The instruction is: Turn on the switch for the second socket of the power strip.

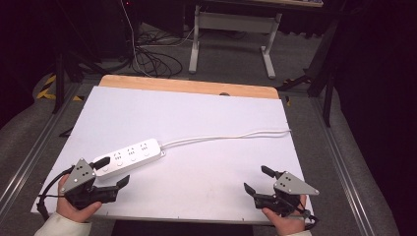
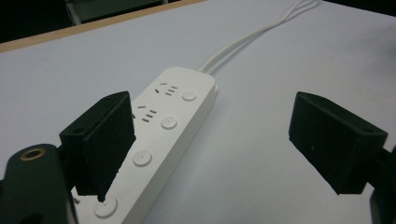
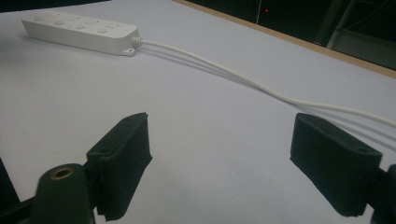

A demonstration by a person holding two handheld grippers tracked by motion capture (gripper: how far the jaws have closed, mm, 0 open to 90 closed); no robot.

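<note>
Since the power strip (image 1: pixel 129 156) lies slantwise on the white surface (image 1: pixel 196 118), its near end sits just before the left gripper (image 1: pixel 112 172), wide open and empty; the right gripper (image 1: pixel 256 179), likewise open and empty, stands well apart.

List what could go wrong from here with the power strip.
The open left gripper has one jaw over the near end of the power strip; closing there may press a button or skid the strip. Its cord runs off the right edge of the board, so dragging the strip may snag it.
</note>
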